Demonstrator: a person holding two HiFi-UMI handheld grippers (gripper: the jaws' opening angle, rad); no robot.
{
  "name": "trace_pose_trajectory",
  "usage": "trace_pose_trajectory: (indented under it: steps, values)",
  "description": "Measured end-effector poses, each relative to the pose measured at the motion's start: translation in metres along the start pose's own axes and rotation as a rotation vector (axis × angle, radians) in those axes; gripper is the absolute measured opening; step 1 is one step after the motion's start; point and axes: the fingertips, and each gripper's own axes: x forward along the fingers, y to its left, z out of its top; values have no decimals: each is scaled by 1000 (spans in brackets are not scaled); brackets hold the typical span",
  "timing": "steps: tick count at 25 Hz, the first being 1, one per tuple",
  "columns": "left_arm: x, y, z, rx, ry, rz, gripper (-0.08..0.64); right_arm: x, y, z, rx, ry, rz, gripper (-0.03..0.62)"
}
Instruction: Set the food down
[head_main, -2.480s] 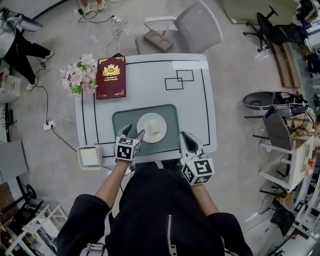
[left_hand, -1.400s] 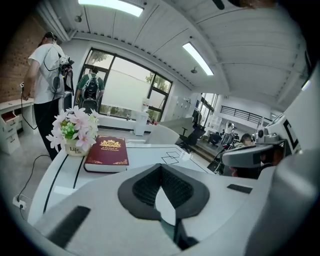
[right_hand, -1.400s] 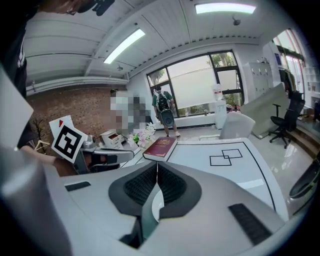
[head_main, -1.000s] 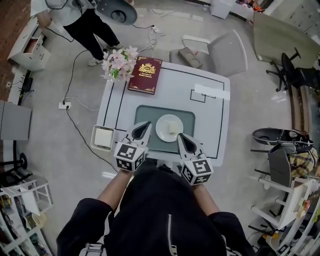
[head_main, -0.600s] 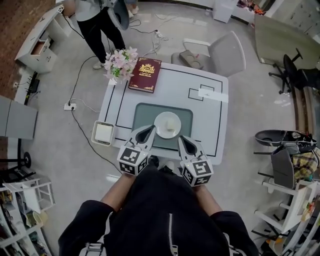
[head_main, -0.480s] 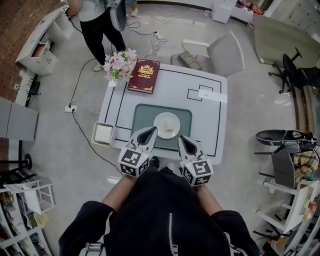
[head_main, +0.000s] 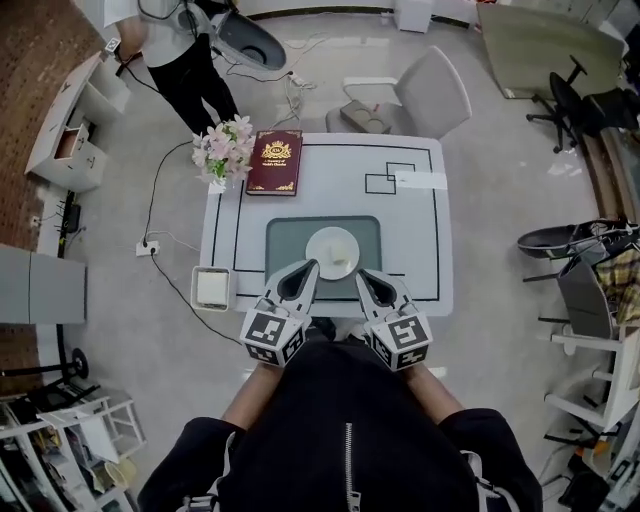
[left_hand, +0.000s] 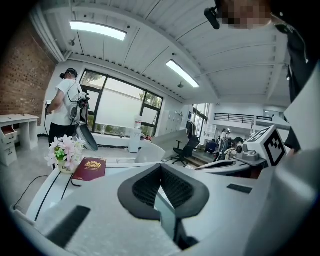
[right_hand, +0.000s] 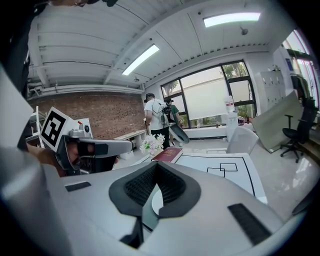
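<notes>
Setting-down appears complete: the food (head_main: 338, 262), a small pale piece, lies on the plate (head_main: 314, 243), which rests on the green mat (head_main: 285, 236) at the near edge of the desk (head_main: 421, 250).

The left tongs (head_main: 306, 269) and the right tongs (head_main: 365, 276) are both closed and empty. The plate lies directly ahead of them and between them. The left tip meets the plate's near-left rim in the head view and seems marginally the nearer. The plate is round, so it has no long axis; the food's axis is too small to judge.

The maroon book (head_main: 274, 162) carries a gold crest and lettering, which is unreadable here.
</notes>
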Motion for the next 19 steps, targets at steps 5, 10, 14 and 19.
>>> trace_pose_trajectory:
  steps: [5, 10, 14, 19]
  values:
    - [1, 2, -5, -20, 7, -10, 5, 4, 2, 3, 2, -9, -17, 8]
    - [7, 6, -2, -23, -1, -17, 5, 8, -2, 13, -17, -21, -36, 8]
    - [14, 13, -1, -40, -10, -6, 5, 14, -11, 17, -16, -35, -55, 8]
    - [19, 13, 1, -45, -14, -13, 5, 18, -21, 22, -16, -37, -64, 8]
